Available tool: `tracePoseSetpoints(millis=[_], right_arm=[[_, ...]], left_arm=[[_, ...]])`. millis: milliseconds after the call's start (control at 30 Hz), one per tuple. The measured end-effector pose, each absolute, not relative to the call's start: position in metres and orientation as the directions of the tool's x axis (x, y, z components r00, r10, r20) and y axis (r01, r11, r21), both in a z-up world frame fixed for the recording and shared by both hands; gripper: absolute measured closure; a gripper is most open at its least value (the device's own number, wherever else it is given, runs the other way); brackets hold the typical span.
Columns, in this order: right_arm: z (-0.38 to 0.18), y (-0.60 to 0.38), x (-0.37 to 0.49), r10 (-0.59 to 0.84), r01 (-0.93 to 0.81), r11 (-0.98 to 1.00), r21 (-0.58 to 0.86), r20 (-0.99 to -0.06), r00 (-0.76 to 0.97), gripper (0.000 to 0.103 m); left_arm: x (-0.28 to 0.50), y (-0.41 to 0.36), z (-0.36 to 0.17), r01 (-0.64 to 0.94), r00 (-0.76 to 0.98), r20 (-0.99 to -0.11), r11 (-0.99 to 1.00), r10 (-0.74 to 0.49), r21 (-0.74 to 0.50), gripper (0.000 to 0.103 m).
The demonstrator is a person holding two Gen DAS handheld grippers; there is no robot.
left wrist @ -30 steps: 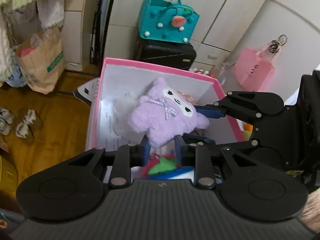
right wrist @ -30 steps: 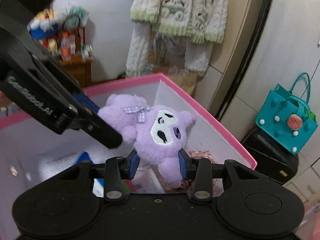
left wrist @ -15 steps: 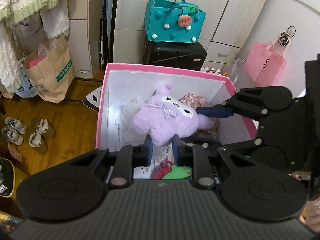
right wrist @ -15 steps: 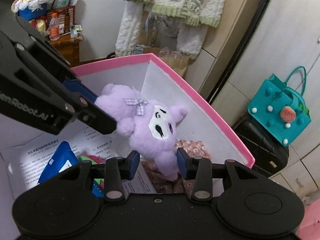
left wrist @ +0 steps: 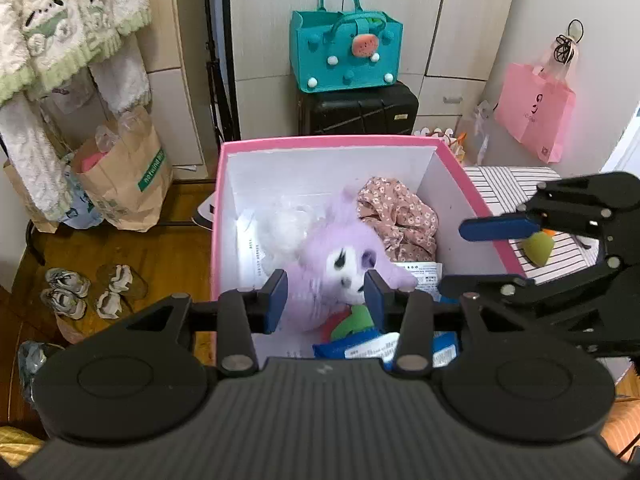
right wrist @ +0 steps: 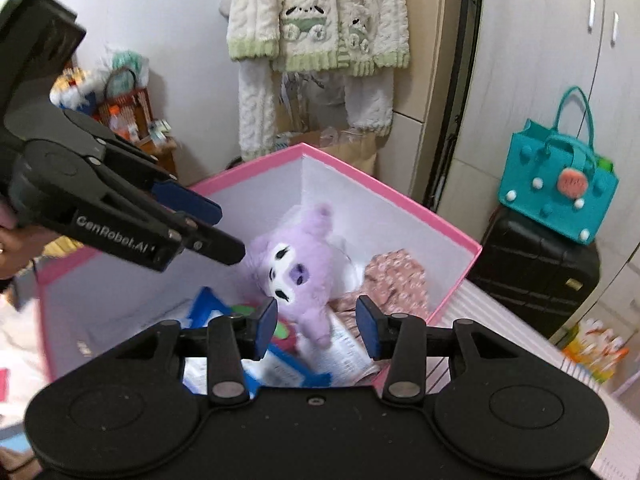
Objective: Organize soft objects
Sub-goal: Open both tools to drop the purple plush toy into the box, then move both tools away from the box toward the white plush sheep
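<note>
- At your 9 o'clock in the left wrist view, two paper bags [left wrist: 132, 176] stand on the floor under the hanging fleece pyjamas [left wrist: 60, 32], and four slippers [left wrist: 86, 288] lie scattered below them; none of these is part of the sorting
- Your left gripper [left wrist: 326, 298] hangs over the near edge of the pink box [left wrist: 334, 142]; its jaws have just been opening, and now they stand apart on either side of the purple plush toy [left wrist: 340, 264] without pressing it
- The one plush lies loose inside the box, face up, which I read as a drop into place: this is where soft things are being gathered
- Beside it at 1 o'clock sits one floral cloth [left wrist: 400, 216], at 10 o'clock one whitish fluffy item, and at 6 o'clock a green and red felt piece [left wrist: 352, 320] and blue packets on printed sheets
- Your right gripper [right wrist: 316, 322] at 3 o'clock has its jaws open too, holding nothing, the plush below and beyond them
- Farthest right, one green soft piece [left wrist: 538, 246] waits on the striped surface [left wrist: 516, 178] outside the box, likely the next to collect
</note>
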State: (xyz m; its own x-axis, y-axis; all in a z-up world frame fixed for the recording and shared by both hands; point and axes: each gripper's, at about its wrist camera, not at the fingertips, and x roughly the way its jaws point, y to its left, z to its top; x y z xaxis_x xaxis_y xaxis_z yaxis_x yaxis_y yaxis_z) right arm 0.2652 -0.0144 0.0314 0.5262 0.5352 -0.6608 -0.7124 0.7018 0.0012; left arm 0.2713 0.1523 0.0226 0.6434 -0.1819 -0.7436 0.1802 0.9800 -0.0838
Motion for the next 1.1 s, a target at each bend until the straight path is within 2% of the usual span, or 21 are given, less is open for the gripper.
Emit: tracePoseSetpoints(millis=[267,433,633,867,1100], right_arm=[[0.048,-0.031,0.233,0.604,-0.716,0.691,0.103,-0.626,0.493,0.054],[0.061,-0.039,0.207,0.613,-0.718,0.688,0.109,-0.617,0.493,0.044],[0.074,-0.051,0.173,0.610,-0.729,0.679,0.088,-0.619,0.494,0.042],[0.084,-0.076,0.141,0.595,-0.713,0.697,0.071,-0.613,0.520,0.041],[0.083,-0.097,0.112,0.579,-0.688,0.722,0.081,-0.615,0.536,0.035]], left_arm=[[0.237,0.150,0.048,0.210,0.648,-0.737,0.975,-0.194,-0.072,0.057],[0.209,0.140,0.065,0.251,0.650,-0.731,0.967,-0.208,-0.051,0.054],[0.171,0.129,0.082,0.340,0.627,-0.729,0.938,-0.275,-0.062,0.049],[0.135,0.109,0.092,0.409,0.625,-0.721,0.912,-0.298,-0.022,0.047],[0.106,0.093,0.094,0.456,0.618,-0.710,0.889,-0.338,-0.026,0.043]])
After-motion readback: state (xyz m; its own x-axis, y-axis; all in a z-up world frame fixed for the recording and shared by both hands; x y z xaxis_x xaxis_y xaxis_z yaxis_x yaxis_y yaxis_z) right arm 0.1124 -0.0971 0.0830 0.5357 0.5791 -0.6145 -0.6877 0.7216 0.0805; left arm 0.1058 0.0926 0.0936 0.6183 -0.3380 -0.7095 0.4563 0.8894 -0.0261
